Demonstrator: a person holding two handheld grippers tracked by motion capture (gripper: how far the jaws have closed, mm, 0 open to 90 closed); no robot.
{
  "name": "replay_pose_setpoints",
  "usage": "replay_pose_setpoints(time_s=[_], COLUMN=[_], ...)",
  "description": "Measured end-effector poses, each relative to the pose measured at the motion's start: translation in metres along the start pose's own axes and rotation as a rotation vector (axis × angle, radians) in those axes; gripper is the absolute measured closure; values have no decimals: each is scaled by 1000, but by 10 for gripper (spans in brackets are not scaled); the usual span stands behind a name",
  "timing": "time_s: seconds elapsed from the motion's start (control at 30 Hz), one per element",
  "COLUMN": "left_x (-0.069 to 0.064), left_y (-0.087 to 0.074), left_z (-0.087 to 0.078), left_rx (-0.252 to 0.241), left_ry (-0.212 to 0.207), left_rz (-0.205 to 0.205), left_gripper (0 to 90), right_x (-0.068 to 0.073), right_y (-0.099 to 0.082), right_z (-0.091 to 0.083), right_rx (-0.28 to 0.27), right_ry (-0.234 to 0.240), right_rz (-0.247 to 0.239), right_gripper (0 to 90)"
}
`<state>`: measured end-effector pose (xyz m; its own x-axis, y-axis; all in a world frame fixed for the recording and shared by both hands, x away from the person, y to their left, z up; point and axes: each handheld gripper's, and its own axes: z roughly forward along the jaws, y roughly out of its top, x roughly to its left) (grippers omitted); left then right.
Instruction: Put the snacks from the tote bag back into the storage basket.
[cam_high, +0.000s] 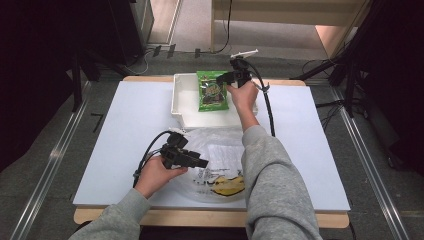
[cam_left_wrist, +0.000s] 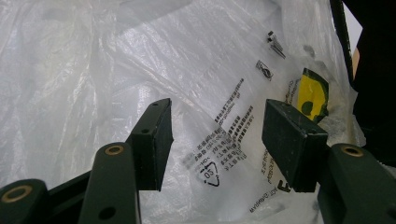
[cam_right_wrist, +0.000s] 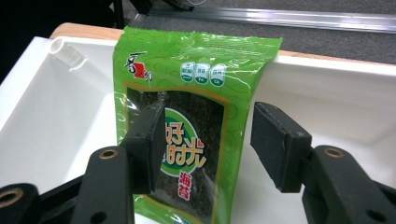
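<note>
White tabletop (cam_high: 125, 130): right gripper (cam_high: 226, 77), jaws spread, is hovering at twelve o'clock over snack packet (cam_high: 212, 91); left gripper (cam_high: 202, 163) is gaping above plastic bag (cam_high: 220, 150).

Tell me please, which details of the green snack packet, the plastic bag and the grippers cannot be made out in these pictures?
- Green snack packet: its bottom edge is cut off by the right gripper view's lower edge and partly hidden behind the right gripper.
- Plastic bag: in the high view, the grey sleeve covers its right part; its print is too small to read.
- Left gripper: whether its open jaws touch the bag is unclear.
</note>
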<state>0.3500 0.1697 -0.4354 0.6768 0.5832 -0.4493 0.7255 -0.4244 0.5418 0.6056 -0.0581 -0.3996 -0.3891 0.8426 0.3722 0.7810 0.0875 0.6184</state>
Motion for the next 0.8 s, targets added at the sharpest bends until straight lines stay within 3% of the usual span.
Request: replay_pose_setpoints(time_s=[0.5, 0.8], left_x=[-2, -3], left_y=[1, 2], left_z=[-1, -1], left_rx=[0, -4], left_ry=[6, 5], left_rz=[4, -1], left_gripper=[437, 437], right_x=[10, 17], right_y=[-14, -31], right_z=[-26, -39], right_rx=[-11, -4], right_ry=[13, 60], right_rz=[-50, -87], right_gripper=[476, 478])
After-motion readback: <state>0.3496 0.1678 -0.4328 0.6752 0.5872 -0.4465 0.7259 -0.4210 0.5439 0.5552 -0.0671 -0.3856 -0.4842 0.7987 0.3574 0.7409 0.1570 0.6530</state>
